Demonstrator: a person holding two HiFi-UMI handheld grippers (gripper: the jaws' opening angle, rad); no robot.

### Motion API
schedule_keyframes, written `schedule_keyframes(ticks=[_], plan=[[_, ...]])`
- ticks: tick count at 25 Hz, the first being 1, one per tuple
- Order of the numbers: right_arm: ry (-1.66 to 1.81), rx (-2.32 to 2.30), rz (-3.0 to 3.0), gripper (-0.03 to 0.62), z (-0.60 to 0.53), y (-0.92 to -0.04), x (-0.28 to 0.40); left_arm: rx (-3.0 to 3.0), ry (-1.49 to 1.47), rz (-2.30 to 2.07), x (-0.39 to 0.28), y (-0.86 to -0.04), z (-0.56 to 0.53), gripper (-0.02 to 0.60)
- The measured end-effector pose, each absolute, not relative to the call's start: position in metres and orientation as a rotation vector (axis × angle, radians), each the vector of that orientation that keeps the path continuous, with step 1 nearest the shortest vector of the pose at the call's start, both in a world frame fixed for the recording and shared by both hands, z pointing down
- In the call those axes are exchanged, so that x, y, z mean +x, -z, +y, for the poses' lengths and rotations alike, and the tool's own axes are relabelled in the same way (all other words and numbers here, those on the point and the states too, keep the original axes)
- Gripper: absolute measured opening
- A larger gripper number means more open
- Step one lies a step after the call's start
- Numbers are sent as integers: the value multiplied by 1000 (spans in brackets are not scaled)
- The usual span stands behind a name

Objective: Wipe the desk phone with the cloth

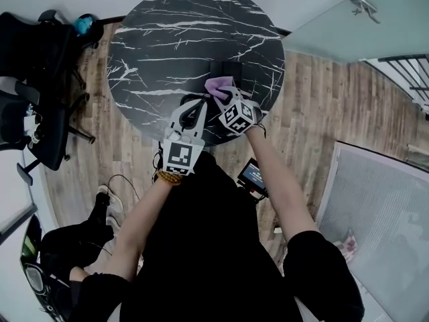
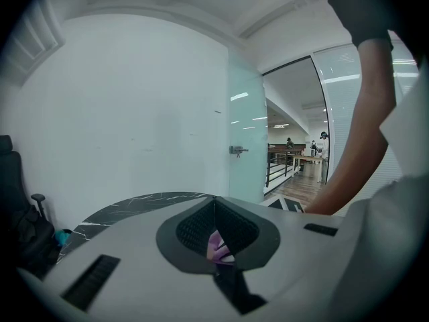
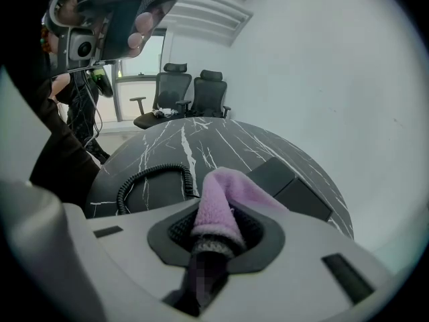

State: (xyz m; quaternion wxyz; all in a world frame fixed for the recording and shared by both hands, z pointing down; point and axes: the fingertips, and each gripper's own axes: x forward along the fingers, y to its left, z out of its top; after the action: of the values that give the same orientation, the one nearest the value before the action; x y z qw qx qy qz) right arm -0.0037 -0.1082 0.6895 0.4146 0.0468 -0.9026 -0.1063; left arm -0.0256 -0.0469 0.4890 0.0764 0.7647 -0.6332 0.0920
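Observation:
A black desk phone [image 1: 226,68] sits near the right-hand side of the round black marble table [image 1: 161,39]. Its coiled cord [image 3: 153,177] curls toward me over the tabletop, and the phone body [image 3: 289,184] lies just beyond the right jaws. My right gripper [image 1: 228,98] is shut on a purple cloth [image 1: 218,85], which bulges out of the jaws [image 3: 224,200] above the table beside the phone. To its left, my left gripper [image 1: 198,107] hovers over a dark handset-like shape [image 1: 190,102]. Its jaws meet at the tips [image 2: 214,210], and a purple sliver [image 2: 218,247] shows low between them.
Black office chairs [image 1: 33,66] stand left of the table and appear again as chairs [image 3: 194,91] in the right gripper view. A teal object [image 1: 84,24] lies behind them. A glass door [image 1: 348,19] is at the far right. Cables [image 1: 120,180] trail on the wooden floor.

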Motion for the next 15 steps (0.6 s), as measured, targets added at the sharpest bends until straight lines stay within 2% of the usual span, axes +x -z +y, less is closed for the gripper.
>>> schedule_keyframes(ticks=[15], plan=[[233,93,-2254,81,-89,-700,4,2295,-290,-1893,-21,-492,-42,14]])
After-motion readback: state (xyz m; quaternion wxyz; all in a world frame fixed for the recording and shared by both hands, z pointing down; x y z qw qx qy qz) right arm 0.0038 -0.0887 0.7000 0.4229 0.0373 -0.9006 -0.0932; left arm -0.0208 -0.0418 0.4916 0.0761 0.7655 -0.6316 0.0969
